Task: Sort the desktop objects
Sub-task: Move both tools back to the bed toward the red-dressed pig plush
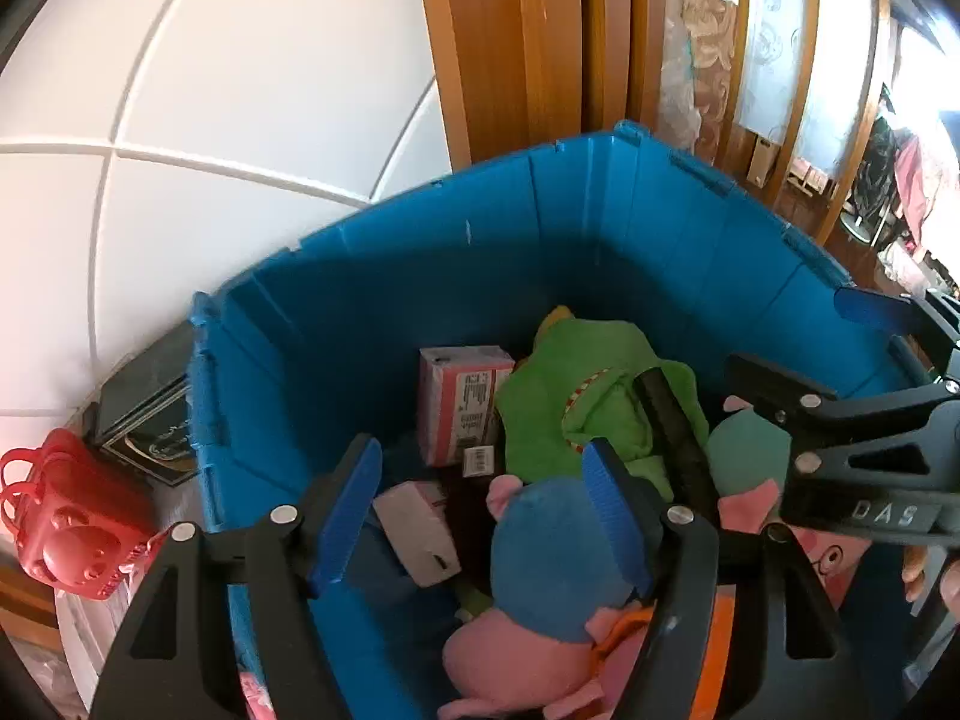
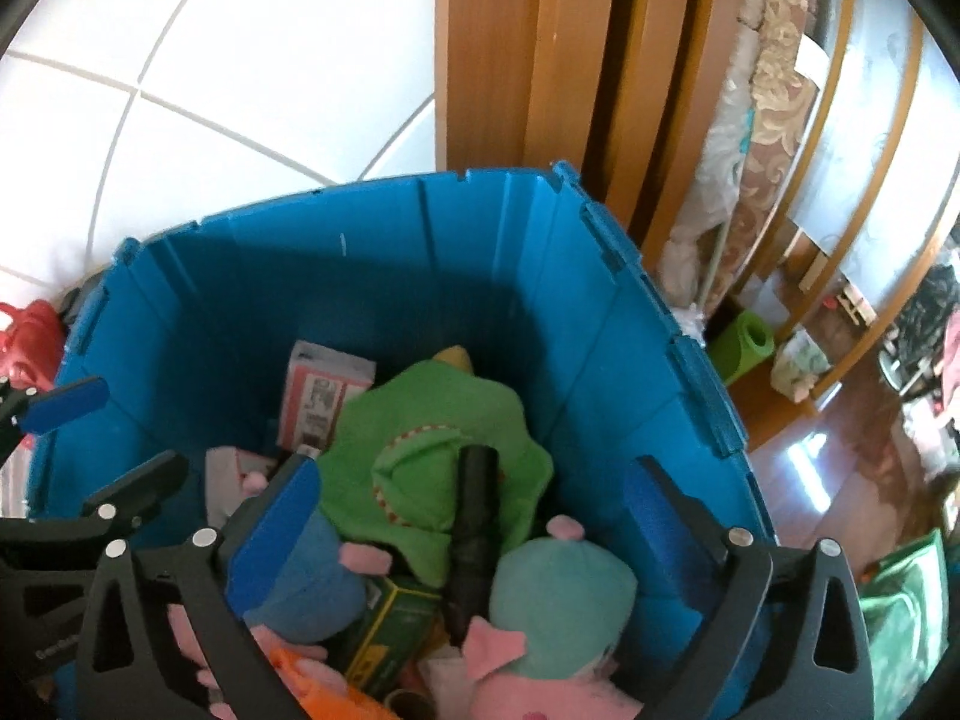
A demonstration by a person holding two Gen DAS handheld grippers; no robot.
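White floor tiles point(image 1: 210, 90) with pale grout lines fill the left of the room; a brown wooden door frame point(image 2: 540, 60) stands behind, and past it, to the right, rolled patterned rugs point(image 2: 774, 120) lean upright, with a dark glossy wood floor point(image 2: 840, 438) beyond them and a rolled green mat point(image 2: 747, 345) lying near the foot of the rugs.

A big blue plastic bin point(image 1: 540, 228) sits on the tiles against the door frame; its ribbed walls rise around a heap of things. A green soft toy point(image 1: 576, 396) lies in the middle of the heap, with a black tube point(image 2: 474, 528) resting across it; a pink box point(image 1: 456, 396) stands beside the toy toward the far wall; a white box point(image 1: 420, 528) lies lower, nearer the left tool. Two pink plush figures lie at the near side, one in a blue dress point(image 1: 552, 558), the other in a pale teal dress point(image 2: 558, 612); a dark green box point(image 2: 390, 624) shows between them.

Outside the bin, at its left, a red plastic toy point(image 1: 72, 522) sits on the floor beside a dark flat book or box point(image 1: 150, 414).

The left tool point(image 1: 480, 516) hangs over the bin with its blue pads spread, the blue-dressed plush beneath them but not pinched; the right tool point(image 2: 468, 528) hangs over the teal one, spread very wide, gripping nothing.
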